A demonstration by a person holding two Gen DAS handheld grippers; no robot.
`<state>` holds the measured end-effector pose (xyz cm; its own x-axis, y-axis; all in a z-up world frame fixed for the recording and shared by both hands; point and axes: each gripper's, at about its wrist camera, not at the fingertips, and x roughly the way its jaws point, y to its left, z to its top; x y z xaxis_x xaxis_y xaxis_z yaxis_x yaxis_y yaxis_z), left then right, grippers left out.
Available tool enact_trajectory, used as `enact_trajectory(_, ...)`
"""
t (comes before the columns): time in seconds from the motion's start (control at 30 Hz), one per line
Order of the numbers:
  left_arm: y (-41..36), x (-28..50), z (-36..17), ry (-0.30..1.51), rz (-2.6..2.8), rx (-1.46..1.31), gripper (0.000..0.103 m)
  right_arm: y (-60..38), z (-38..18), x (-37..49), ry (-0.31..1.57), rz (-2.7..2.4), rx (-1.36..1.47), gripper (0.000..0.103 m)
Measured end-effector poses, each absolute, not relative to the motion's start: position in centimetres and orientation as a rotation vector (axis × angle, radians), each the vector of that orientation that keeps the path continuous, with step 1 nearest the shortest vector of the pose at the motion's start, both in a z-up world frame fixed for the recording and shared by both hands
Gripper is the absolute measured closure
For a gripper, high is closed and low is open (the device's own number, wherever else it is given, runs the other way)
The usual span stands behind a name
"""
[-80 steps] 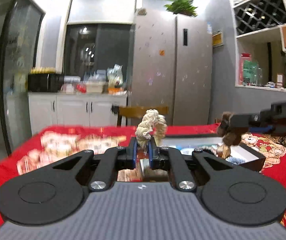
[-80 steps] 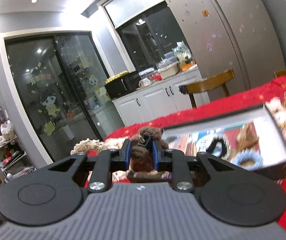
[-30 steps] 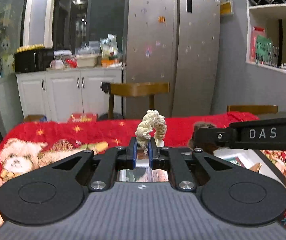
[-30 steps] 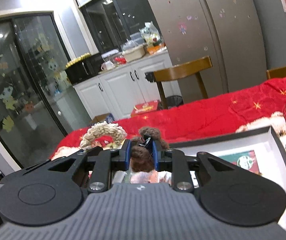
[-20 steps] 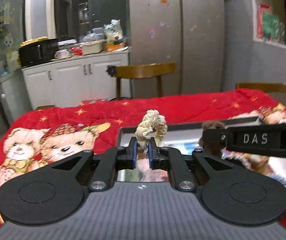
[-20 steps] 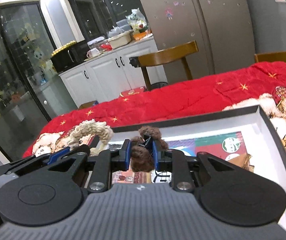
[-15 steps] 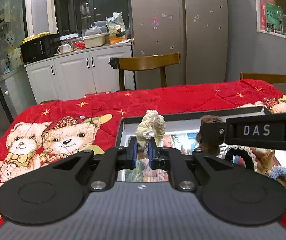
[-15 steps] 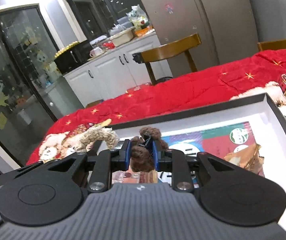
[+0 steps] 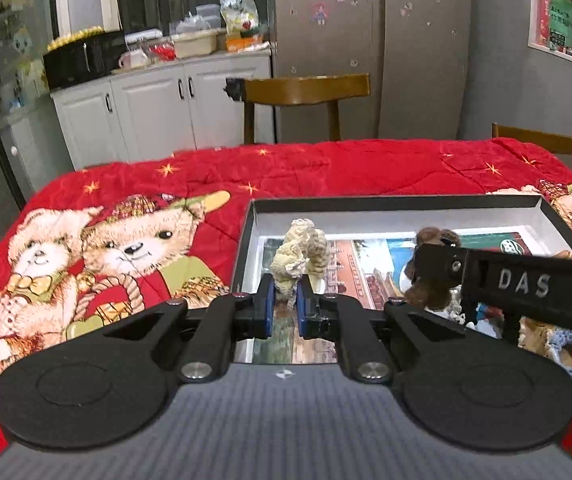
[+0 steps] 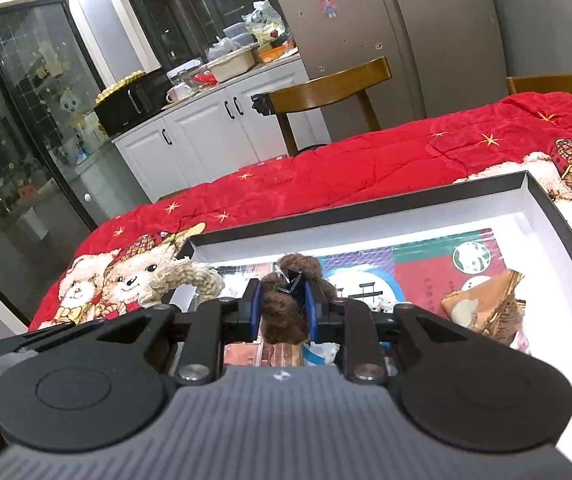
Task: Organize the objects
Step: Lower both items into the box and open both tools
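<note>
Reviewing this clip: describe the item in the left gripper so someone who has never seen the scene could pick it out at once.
On the red teddy-bear blanket lies a shallow black box with a white inside. Above its left end, the left gripper pinches a cream scrunchie, a knobbly knitted loop arching up from the fingers. Its pale colour separates it from the fuzzy brown scrunchie that the right gripper holds beside it.

Brown scrunchie (image 10: 284,312) between tool (image 10: 282,312) pads
</note>
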<state>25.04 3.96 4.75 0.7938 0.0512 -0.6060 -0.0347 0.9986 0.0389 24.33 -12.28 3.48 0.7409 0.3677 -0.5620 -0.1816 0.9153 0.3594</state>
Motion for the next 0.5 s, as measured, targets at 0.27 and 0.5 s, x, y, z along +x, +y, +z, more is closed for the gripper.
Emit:
enact_trajectory(0.27,4.44,25.32,4.74,0.68,0.02,-0.008,0.089,-12.11,2.79,24.69,0.698,0.317,0.302,0.078)
enact_trajectory(0.5,4.4,25.48,4.48,0.698,0.015,-0.016,0.089,-12.19,2.47,25.01,0.716,0.325,0.312,0.077)
